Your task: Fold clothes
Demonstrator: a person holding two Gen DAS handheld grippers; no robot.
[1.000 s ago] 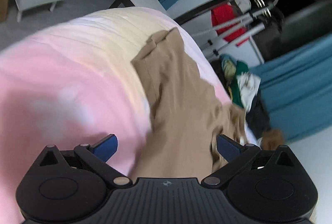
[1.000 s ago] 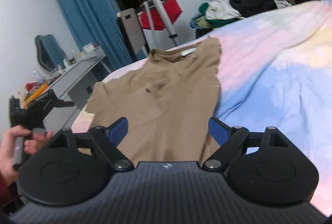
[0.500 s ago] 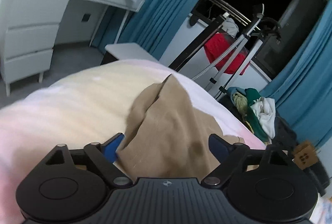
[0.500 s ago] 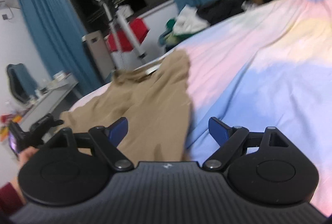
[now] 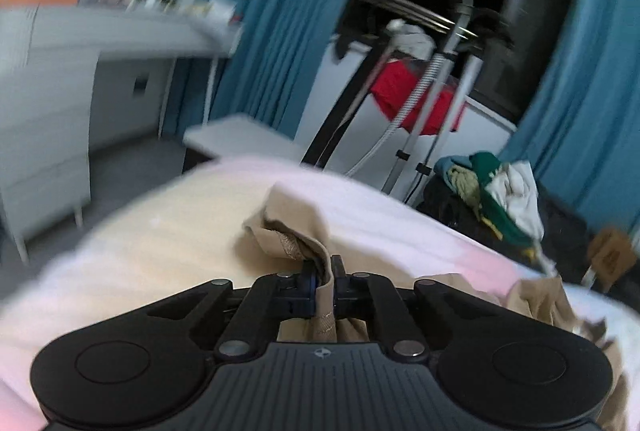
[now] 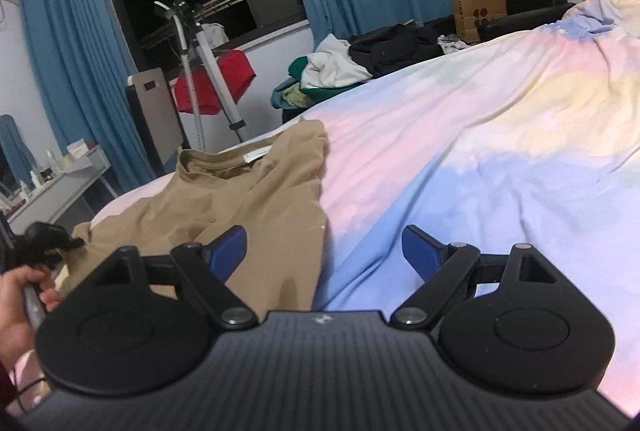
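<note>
A tan T-shirt (image 6: pixel 224 207) is spread on a bed covered by a pastel sheet (image 6: pixel 500 151) in pink, yellow and blue. The shirt lies near the foot edge of the bed, with its collar toward that edge and its body rumpled and partly doubled over.

The left gripper (image 5: pixel 325 277) is seen clamped on a fold of the shirt (image 5: pixel 288 231): a pinched ridge of tan cloth with a stitched hem is held between the two pads, which are pressed nearly together. The gathered cloth is raised off the sheet (image 5: pixel 168 231) just ahead of the jaws, and more of it hangs under the gripper body. This view is blurred at its left side.

The right gripper (image 6: pixel 324 251) is held over the near side edge of the shirt, where tan cloth meets the blue part of the sheet. Its jaws are spread wide and nothing is gripped; the left blue pad is seen over the cloth, the right one over the bare sheet.

At the left edge of the right view, a hand (image 6: pixel 20 299) is wrapped around a handle, with the black left gripper (image 6: pixel 44 237) ahead of it at the shirt's far corner.

Beyond the foot of the bed, blue curtains (image 6: pixel 76 71), a garment steamer (image 6: pixel 188 43), a red cloth (image 6: pixel 216 79), a pile of clothes (image 6: pixel 332 67) and a paper bag (image 6: pixel 478 13) are visible.
</note>
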